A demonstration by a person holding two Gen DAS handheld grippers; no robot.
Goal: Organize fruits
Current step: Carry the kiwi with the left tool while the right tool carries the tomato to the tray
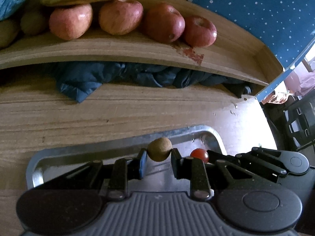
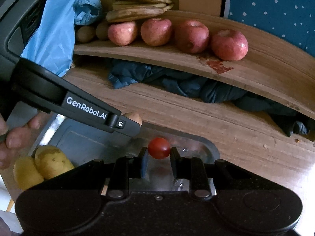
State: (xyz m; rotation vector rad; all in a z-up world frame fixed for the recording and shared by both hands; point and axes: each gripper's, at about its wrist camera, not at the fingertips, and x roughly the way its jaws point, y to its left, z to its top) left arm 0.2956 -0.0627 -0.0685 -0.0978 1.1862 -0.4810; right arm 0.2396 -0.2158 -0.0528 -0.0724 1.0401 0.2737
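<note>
Both tongs are loaded and held above the metal tray (image 1: 126,146), which rests on the counter (image 1: 59,114) near its front edge. The left tongs (image 1: 159,155) are closed on a small brown round fruit (image 1: 159,149) — possibly a longan, though the type cannot be confirmed. The right tongs (image 2: 159,153) are closed on a cherry tomato (image 2: 159,147). In each case the item is pinched at the tips, clear of the tray floor. The step in hand appears to be the transfer phase: both items are lifted out of the tray and are judged to be bound for the wooden shelf (image 2: 256,63) at the back edge of the counter, where four red apples (image 2: 155,31) stand in a row beside bananas (image 2: 141,2) and some brown fruits (image 2: 86,33) at the left end. Two potatoes (image 2: 45,165) remain at the tray's left side. The next move calls for carrying each item up and over the shelf's front edge, then lowering it onto a bare patch — the right end, past the last apple, looks free. Both items are round and likely to roll; release should occur only once each rests on the board.
</note>
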